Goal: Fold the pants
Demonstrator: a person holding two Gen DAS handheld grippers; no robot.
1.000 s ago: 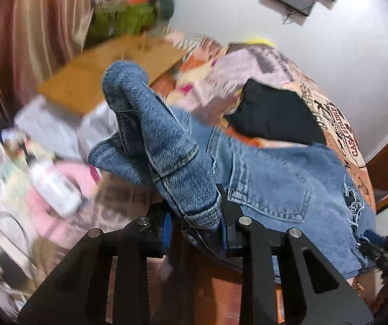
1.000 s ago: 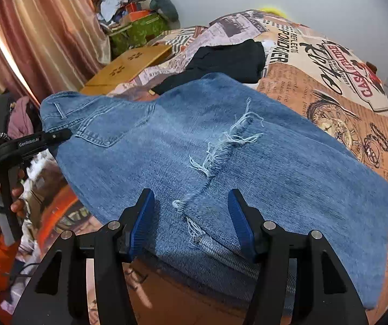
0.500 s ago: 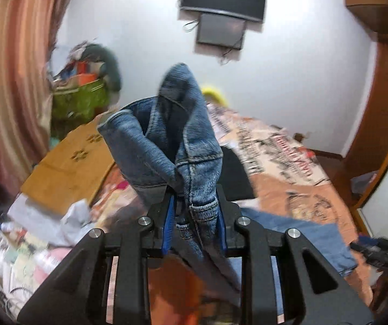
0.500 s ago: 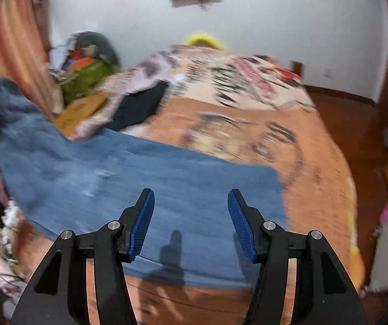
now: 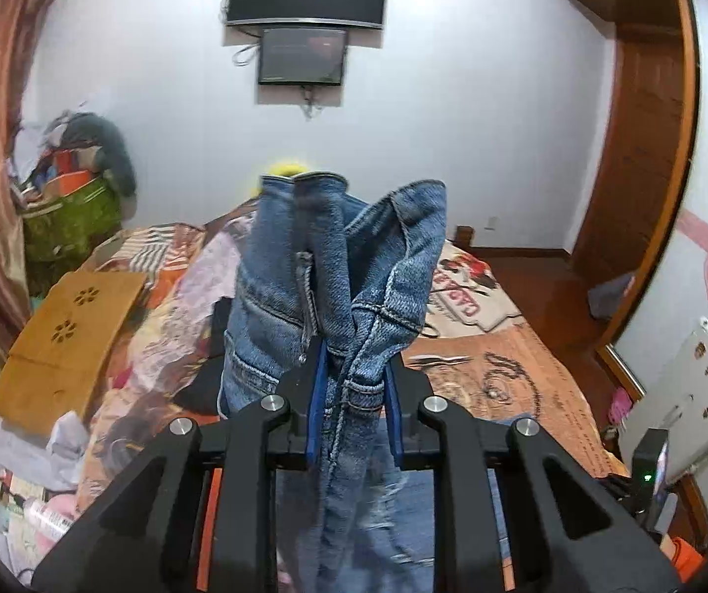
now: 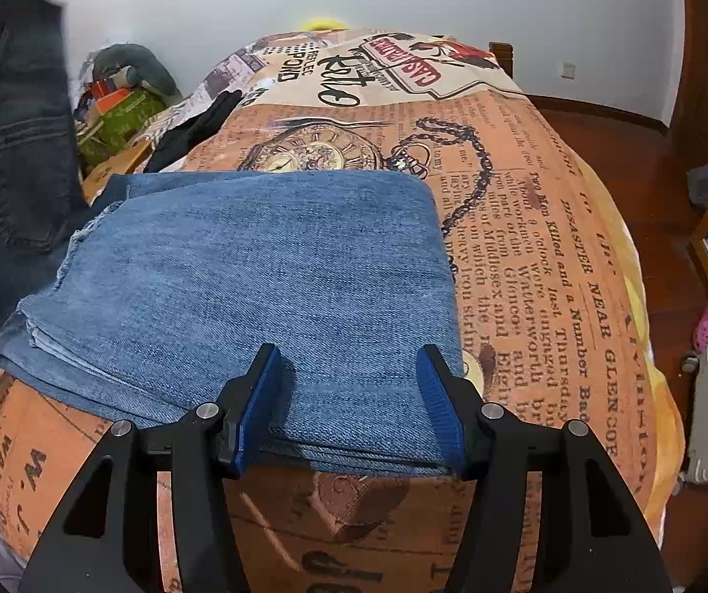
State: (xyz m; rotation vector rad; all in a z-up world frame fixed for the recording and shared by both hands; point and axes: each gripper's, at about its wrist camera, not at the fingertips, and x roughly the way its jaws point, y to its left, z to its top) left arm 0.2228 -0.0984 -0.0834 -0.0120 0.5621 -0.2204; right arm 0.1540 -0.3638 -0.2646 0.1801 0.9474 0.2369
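Observation:
The pants are blue denim jeans. My left gripper (image 5: 349,375) is shut on their bunched waistband (image 5: 334,267) and holds it up in the air above the bed, the rest hanging down below. In the right wrist view the leg part of the jeans (image 6: 265,286) lies flat on the orange newspaper-print bedspread (image 6: 542,257), and the raised waist part (image 6: 13,138) hangs at the far left. My right gripper (image 6: 351,395) is open, its blue pads either side of the near leg-end edge of the cloth, holding nothing.
A black garment (image 6: 196,128) lies on the bed's far left. A wooden lap table (image 5: 67,336) and clutter sit left of the bed. A green bag (image 5: 72,217) stands by the curtain. Wooden floor and wardrobe (image 5: 650,148) lie to the right.
My left gripper has lifted the waistband high off the bed. My right gripper has moved from the ripped middle of the jeans to the leg-end edge, staying open.

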